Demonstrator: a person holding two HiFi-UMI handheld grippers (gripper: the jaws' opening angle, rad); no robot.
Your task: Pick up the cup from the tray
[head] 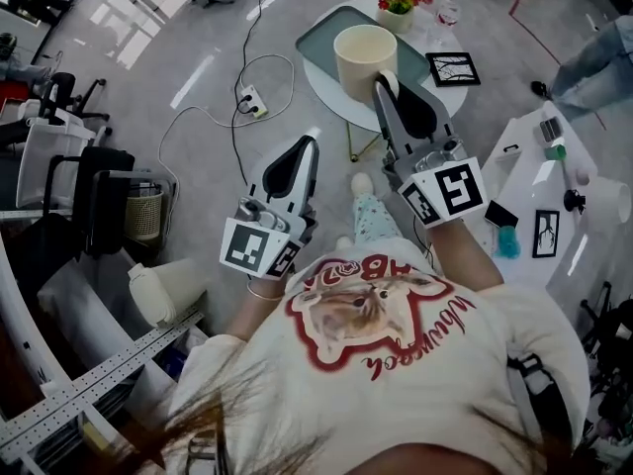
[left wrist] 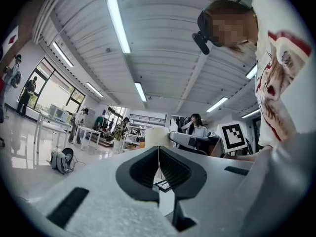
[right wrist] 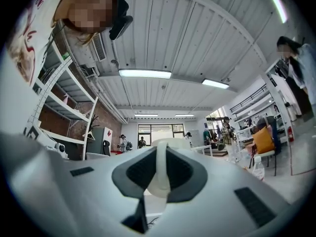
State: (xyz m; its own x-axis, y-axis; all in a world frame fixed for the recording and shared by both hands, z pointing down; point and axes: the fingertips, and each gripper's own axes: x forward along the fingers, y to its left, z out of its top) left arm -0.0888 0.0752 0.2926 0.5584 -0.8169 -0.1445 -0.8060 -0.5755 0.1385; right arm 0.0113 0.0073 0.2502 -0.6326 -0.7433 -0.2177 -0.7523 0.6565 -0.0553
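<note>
The big cream round cup (head: 364, 57) is held by its near side in the right gripper (head: 385, 87), jaws pressed narrow on it, likely for carrying. The grey-green flat tray (head: 321, 38) is seen below it, toward ten o'clock. The left gripper (head: 312, 137), at seven o'clock, is closed together and empty, likely not needed.

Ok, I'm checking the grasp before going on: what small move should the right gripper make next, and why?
Probably keep the right gripper shut and lift the cup a little, held level. Its jaws clamp the handle, and the cup shows over the tray, though I cannot tell if it is clear.
</note>
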